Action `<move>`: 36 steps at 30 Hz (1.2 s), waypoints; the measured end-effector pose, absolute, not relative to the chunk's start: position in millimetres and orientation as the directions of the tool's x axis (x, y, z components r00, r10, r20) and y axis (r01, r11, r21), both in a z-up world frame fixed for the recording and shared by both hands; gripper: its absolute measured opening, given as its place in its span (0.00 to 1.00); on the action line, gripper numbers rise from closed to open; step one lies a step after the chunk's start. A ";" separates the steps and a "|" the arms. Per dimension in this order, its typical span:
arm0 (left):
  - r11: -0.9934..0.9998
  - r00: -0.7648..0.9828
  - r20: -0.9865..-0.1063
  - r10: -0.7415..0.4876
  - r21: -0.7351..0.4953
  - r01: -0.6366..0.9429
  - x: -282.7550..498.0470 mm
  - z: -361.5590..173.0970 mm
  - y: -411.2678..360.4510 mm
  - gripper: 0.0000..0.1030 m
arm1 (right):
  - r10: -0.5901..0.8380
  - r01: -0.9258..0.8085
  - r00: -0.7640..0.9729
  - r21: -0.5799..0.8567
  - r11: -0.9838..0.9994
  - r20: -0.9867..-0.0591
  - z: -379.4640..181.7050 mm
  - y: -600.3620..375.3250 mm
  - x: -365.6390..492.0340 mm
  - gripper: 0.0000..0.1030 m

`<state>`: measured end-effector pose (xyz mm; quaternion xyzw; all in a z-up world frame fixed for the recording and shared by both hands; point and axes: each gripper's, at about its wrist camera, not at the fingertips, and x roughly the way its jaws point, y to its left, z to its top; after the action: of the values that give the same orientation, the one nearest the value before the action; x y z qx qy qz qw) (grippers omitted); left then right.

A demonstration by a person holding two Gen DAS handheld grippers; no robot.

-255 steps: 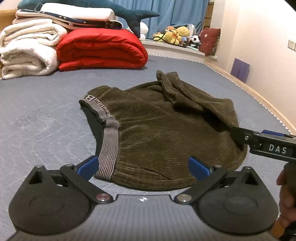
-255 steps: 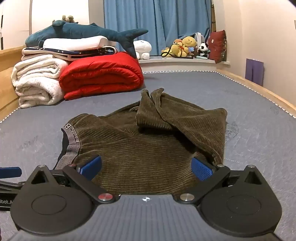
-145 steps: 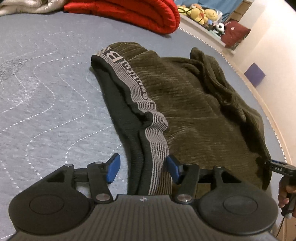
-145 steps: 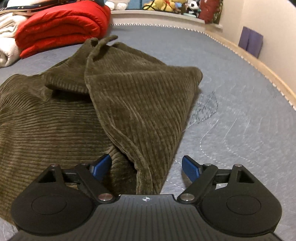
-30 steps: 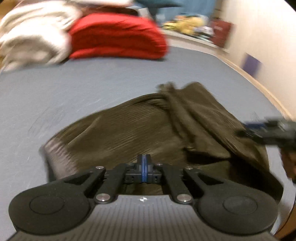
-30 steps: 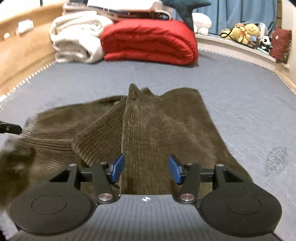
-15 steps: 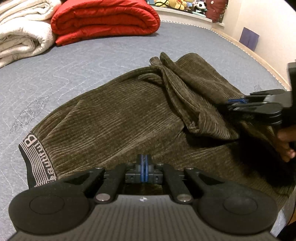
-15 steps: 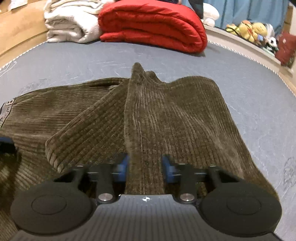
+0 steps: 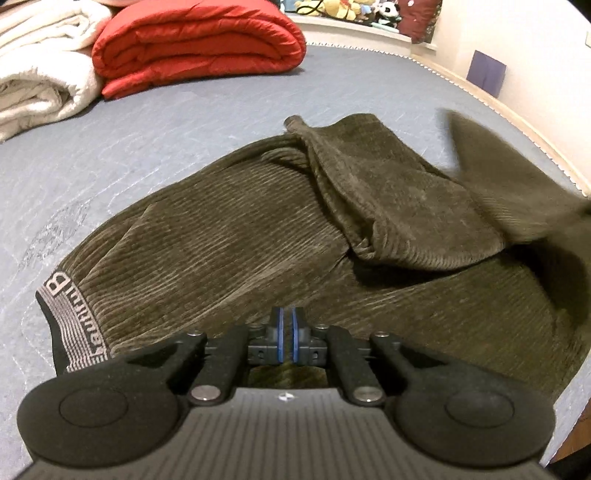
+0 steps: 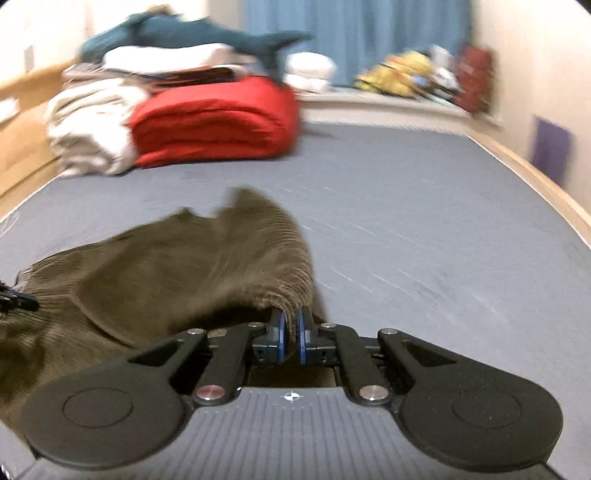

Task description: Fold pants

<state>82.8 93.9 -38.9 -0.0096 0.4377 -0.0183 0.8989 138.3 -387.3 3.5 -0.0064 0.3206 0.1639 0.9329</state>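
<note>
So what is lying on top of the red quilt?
A blue shark toy and folded white bedding rest above the red quilt. The picture is blurred, and the quilt's back is hidden.

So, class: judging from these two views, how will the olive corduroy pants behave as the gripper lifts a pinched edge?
The pants are probably floppy: the edge pinched in the right gripper drapes down in sagging folds. They likely have some weight, since the ribbed fabric looks thick and bunches into fat creases. Slipping seems unlikely; the left gripper is also shut on the cloth.

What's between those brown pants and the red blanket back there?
Only bare grey mattress separates the pants from the red blanket; the left wrist view shows it.
</note>
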 end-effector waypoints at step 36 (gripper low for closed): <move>0.998 0.576 -0.817 -0.029 0.010 0.064 94.9 -58.9 77.6 0.34 | 0.052 -0.594 0.669 -0.490 0.638 -0.742 -102.3 -324.7 108.9 0.53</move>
<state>94.9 77.6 -58.9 0.0191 0.4598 -0.0262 0.8874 108.9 -324.7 -102.3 -0.3786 0.3578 0.1942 0.8313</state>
